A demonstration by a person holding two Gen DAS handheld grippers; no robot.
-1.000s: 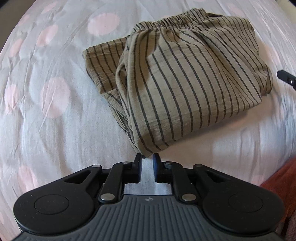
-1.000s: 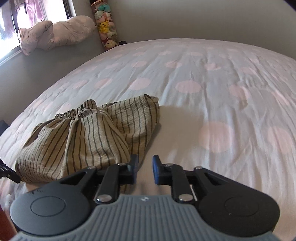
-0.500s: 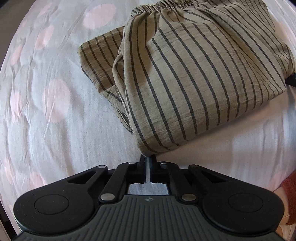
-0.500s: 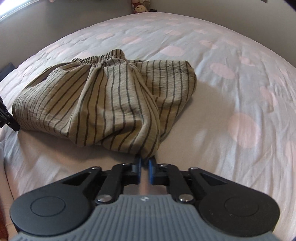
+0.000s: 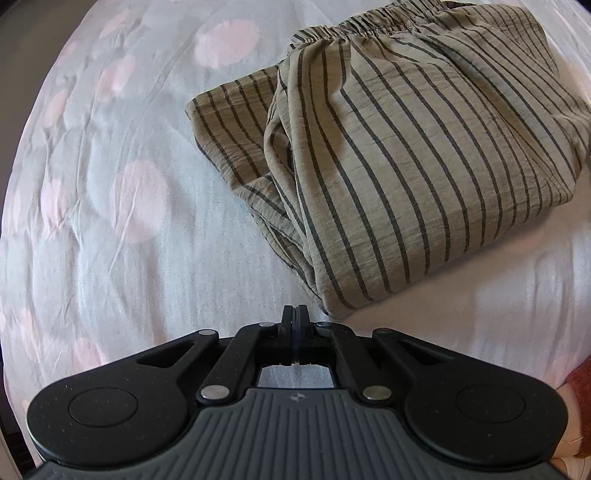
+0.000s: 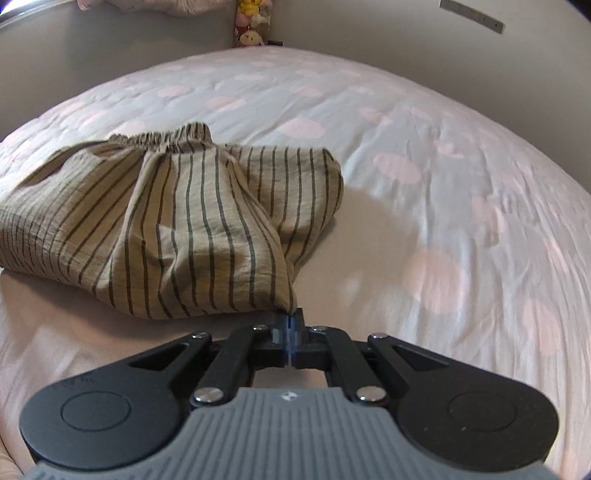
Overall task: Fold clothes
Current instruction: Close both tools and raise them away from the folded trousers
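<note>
Both grippers have closed since before. Left gripper [image 5: 295,314] fingers sit together just beside the striped shorts [image 5: 399,147]; right gripper [image 6: 290,321] fingers seem to pinch its corner. Next, lift and fold over.

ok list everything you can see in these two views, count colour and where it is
striped garment: one, olive with dark stripes, bunched in a rough fold on the bed, elastic waistband at its far edge
bedsheet: one, pale with pink dots, wrinkled, under the garment
plush toys: a few, yellow and pink, stacked by the far wall
rust-red cloth: one piece, at the right edge of the left wrist view
left gripper: one, black, shut, just short of the garment's near corner
right gripper: one, black, shut at the garment's near corner
</note>
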